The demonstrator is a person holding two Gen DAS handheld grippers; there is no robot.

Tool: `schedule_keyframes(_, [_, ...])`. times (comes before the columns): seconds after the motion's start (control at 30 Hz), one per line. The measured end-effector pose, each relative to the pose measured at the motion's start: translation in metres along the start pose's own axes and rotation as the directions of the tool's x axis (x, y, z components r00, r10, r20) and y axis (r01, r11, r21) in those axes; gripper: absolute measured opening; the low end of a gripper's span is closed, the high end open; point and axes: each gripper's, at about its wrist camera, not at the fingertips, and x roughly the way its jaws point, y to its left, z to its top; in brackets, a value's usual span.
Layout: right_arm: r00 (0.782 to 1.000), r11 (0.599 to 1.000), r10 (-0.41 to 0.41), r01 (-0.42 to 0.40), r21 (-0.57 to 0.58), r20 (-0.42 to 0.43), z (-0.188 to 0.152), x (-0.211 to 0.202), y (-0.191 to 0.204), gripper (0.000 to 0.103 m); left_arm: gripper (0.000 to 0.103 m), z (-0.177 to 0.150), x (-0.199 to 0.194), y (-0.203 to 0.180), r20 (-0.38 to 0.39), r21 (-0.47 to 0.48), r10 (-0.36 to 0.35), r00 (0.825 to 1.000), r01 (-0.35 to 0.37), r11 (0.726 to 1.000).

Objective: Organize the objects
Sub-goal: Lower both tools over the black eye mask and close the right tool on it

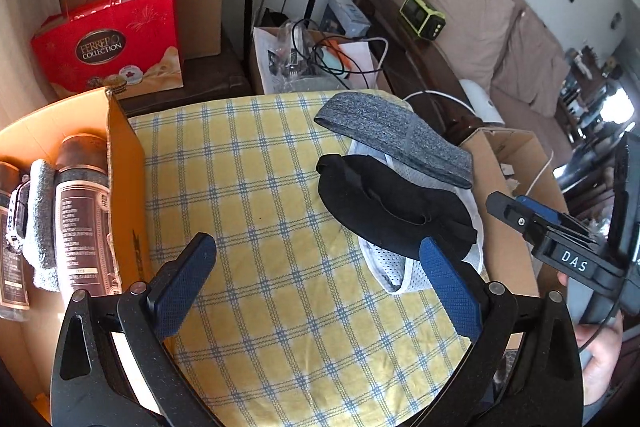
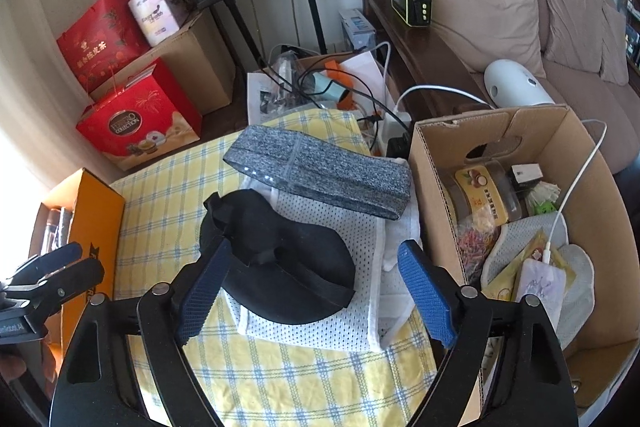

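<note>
Right wrist view: black eye mask lies between spread, empty fingers.

Black eye mask lies on white mesh pad — grey band behind.

Covered in a yellow cloth checked with blue and white lines, the counter. Resting directly on the cloth, a white mesh fabric piece, right of centre. Stacked on the mesh: a black padded item with straps at the near side, a folded grey knitted band at the far side, overhanging the mesh toward the far edge. At the left edge, an orange box, holding bottles. At the right edge, a brown cardboard box, filled with assorted things.
</note>
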Motion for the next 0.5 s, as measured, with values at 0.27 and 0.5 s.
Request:
schedule_keyframes(0.27, [0.999,1.0,-0.006,0.007,0.022,-0.042,-0.002,0.025,-0.014,0.071,0.096,0.005,0.04,-0.015,-0.062,0.002,-0.026,0.998,0.026,1.0])
schedule_keyframes(0.5, [0.999,1.0,-0.007,0.008,0.026,-0.04,0.006,0.037,-0.019,0.069,0.096,0.018,0.062,-0.016,-0.091,-0.025,-0.037,0.995,0.034,0.999])
